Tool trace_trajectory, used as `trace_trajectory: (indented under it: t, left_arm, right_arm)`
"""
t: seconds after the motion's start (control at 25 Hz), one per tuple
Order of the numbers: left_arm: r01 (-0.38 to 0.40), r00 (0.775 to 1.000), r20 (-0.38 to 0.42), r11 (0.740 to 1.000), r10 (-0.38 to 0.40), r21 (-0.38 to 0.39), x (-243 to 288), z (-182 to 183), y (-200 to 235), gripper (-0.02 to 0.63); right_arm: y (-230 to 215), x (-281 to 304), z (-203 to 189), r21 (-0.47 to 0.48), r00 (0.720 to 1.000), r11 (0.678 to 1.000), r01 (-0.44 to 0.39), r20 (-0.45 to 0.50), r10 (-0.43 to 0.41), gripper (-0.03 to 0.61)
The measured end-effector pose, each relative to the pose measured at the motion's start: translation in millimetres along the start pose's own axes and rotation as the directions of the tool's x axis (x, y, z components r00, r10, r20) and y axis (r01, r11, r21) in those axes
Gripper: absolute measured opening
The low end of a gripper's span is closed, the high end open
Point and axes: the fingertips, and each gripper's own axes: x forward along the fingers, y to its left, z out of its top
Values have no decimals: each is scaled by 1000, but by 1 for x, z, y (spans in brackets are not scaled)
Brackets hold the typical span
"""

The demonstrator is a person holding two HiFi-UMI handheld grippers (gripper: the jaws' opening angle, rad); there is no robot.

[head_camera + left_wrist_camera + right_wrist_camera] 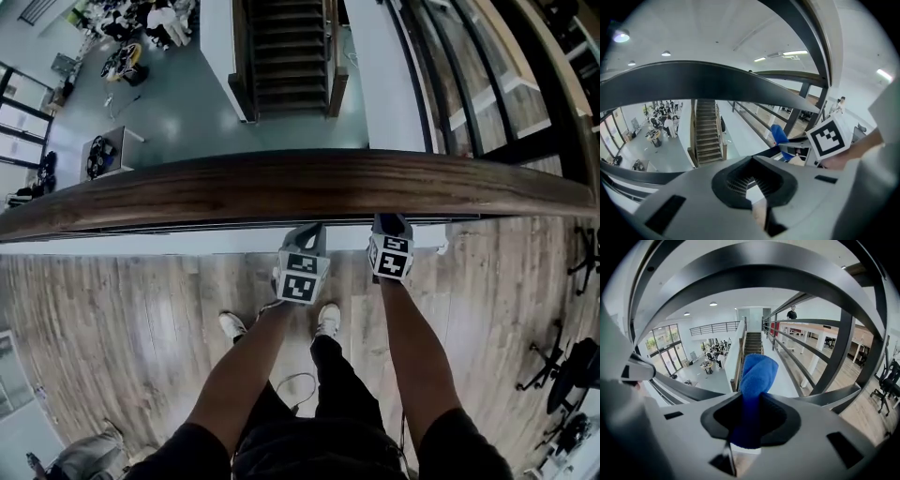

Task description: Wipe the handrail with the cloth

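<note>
We judged that no wiping was under way at this moment. The right gripper (pixel 750 414) was clamped on the blue cloth (pixel 755 380), whose folded end stood up past the jaws into open air, and we saw it touching nothing. The left gripper (pixel 751 183) had its jaws drawn together with nothing between them. In the head view both grippers sat just below the near edge of the wooden handrail (pixel 281 183), around its middle, side by side but not touching. So the cloth was in hand and close under the rail, and we reckoned the pass along its top was left to do. The wood showed no damp or streak to tell us which stretch, if any, had been cleaned.

In the head view the rail hid both sets of jaws and the cloth, and its two ends ran off the picture. We took the dark arcs in the gripper views for railing bars, but could not tell which was the handrail's underside.
</note>
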Motion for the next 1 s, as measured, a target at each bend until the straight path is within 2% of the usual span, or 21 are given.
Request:
trace_trajectory:
  t: [0.16, 0.4, 0.72, 1.0]
  left_arm:
    - [53, 999, -5, 997, -53, 53, 28, 20, -52, 3]
    - [109, 994, -33, 989, -106, 103, 60, 34, -108, 3]
    - [146, 988, -60, 981, -139, 128, 84, 38, -149, 3]
    - [176, 984, -64, 975, -168, 138, 97, 37, -171, 3]
  right_arm:
    - [-66, -2, -1, 38, 999, 998, 44, -5, -44, 112]
    - [-148, -10, -5, 37, 996, 995, 88, -6, -87, 112]
    - [-226, -15, -10, 56, 989, 988, 146, -20, -145, 112]
    - [-295, -24, -20, 109, 970, 963, 245, -31, -243, 112]
